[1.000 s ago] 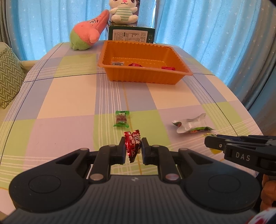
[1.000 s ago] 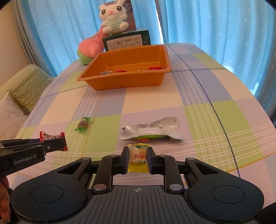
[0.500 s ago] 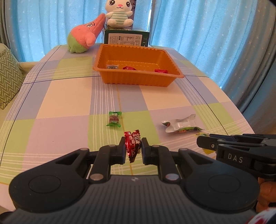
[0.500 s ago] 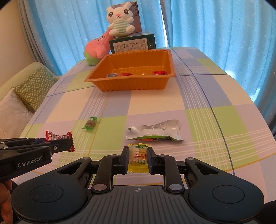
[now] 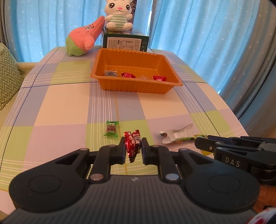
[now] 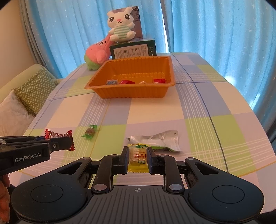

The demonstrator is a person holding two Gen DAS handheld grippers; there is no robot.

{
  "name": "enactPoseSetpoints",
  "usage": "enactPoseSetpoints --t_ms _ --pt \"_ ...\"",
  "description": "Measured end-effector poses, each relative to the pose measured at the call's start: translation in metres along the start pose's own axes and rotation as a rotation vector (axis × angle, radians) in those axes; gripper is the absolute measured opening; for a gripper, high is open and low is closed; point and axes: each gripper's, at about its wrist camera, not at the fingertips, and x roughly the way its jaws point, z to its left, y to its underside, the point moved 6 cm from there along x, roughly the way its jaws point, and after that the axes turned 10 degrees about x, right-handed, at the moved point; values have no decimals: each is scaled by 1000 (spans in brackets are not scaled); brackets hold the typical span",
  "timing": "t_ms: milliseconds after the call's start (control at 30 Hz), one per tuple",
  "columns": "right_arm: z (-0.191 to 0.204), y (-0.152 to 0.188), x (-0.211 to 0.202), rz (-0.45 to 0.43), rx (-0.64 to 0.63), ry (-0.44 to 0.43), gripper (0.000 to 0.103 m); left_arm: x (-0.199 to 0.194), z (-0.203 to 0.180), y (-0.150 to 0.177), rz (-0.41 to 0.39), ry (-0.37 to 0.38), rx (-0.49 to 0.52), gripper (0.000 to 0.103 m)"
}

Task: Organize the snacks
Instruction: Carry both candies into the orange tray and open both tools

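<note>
Two hand-held grippers hover above a checked tablecloth (image 5: 65,106), each clamped on a sweet. The left gripper (image 5: 132,146) pinches a red-wrapped candy (image 5: 132,144) between its jaws, the wrapper standing upright and twisted at both ends. The right gripper (image 6: 138,155) is closed on a yellow candy packet (image 6: 138,157), held flat between its pads with printed characters facing up.

The orange tray (image 5: 136,87) sits toward the far end of the cloth, well apart from both grippers. Inside it, along its near wall, lie a blue-and-white sweet (image 5: 110,73), a red sweet (image 5: 128,75), a pale clear-wrapped piece (image 5: 143,77) and another red sweet (image 5: 159,78).

Nearer than the tray, on the cloth, a green-wrapped candy (image 5: 111,128) lies loose, just beyond the left gripper's fingers. Off to that candy's right, a crumpled silver pouch (image 5: 176,135) with a green printed edge rests on the cloth, just ahead of the right gripper.

Behind the tray stands a dark green box (image 5: 125,42), touching or nearly touching the tray's far rim. A white bunny plush (image 5: 119,15) in a striped shirt sits on top of the box, and a pink-and-green star plush (image 5: 82,37) leans beside the box, to the tray's far left. Blue curtains (image 5: 198,25) hang behind.
</note>
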Motion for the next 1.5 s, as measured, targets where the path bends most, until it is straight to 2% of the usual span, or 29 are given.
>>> enactPoseSetpoints --t_ms 600,1033,1300,1500 --pt "6 -91 33 -59 -53 -25 22 35 16 -88 -55 1 8 15" --pt "10 -173 100 -35 -63 -39 22 88 50 -153 -69 -16 9 15" --pt "10 -192 148 17 -66 -24 22 126 65 -180 -62 -9 3 15" --pt "4 -195 169 48 -33 -18 22 152 67 -187 -49 9 3 15"
